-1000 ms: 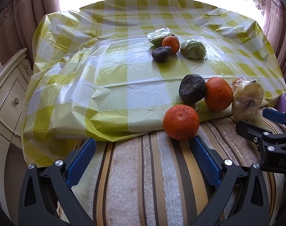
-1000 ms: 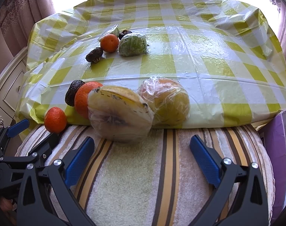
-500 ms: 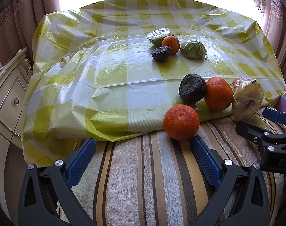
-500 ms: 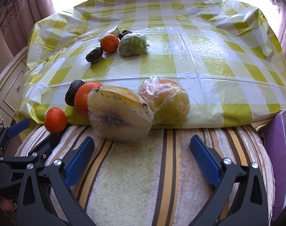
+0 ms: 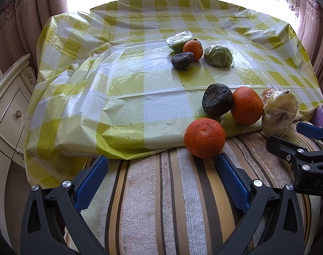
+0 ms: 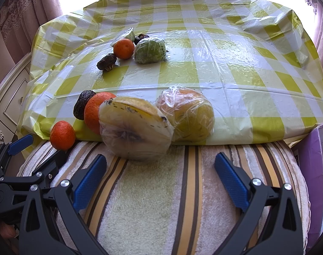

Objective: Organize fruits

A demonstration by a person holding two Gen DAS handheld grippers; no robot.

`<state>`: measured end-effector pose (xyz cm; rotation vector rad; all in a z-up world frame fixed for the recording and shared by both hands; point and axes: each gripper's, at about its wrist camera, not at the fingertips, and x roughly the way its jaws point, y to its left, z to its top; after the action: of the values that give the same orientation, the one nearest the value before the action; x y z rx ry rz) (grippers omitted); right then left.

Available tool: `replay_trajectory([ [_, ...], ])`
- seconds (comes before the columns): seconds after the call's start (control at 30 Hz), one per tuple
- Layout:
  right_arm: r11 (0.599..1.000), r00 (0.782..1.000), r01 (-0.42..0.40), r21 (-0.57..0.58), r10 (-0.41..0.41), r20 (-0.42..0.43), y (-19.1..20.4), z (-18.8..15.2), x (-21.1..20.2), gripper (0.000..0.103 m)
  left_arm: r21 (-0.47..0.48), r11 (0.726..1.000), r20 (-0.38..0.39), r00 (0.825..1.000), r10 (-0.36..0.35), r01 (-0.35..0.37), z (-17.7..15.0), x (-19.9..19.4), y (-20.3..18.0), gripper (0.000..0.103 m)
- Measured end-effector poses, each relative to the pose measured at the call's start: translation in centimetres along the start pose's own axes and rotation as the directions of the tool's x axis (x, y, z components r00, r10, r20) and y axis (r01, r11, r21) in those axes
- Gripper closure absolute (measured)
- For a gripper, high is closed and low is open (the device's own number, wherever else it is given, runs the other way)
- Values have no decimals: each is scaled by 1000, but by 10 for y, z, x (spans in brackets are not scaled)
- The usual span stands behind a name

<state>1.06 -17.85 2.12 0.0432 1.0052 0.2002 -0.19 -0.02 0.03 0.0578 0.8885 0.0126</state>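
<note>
Leftmost, the left gripper (image 5: 160, 178) hovers over the striped towel (image 5: 161, 201), jaws spread wide and holding nothing; the near orange (image 5: 204, 137) sits on the towel's far edge, touching the inner face of its right finger. Behind it, on the checked plastic cover (image 5: 119, 97) of the desk, a dark wrinkled fruit (image 5: 217, 102) touches a second orange (image 5: 247, 105). Further right lie a wrapped yellow fruit (image 6: 136, 128) and, touching it, a wrapped yellow-orange fruit (image 6: 185, 114). Below these the right gripper (image 6: 160, 177) is likewise wide open and empty above the towel. Far back sits a second cluster: small orange (image 6: 123, 48), wrapped green fruit (image 6: 150, 48), wrapped green wedge (image 6: 127, 35) and two dark fruits. Judged from this layout, sorting has barely started: kinds are mixed in both clusters, no fruit is grasped, and no container is visible.
</note>
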Motion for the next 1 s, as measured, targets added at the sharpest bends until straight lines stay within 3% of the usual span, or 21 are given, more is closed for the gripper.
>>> replay_trajectory([
  [0.8,1000,1000,-7,-1,7,-7,0,2,0,1,-1,1000,3,1000,-1,1,0,0,0,4],
  [1.0,999,998,-43,-26,42,-55,-2,5,-3,1,14,1000,28,999,-29,28,0,-7,-2,12],
])
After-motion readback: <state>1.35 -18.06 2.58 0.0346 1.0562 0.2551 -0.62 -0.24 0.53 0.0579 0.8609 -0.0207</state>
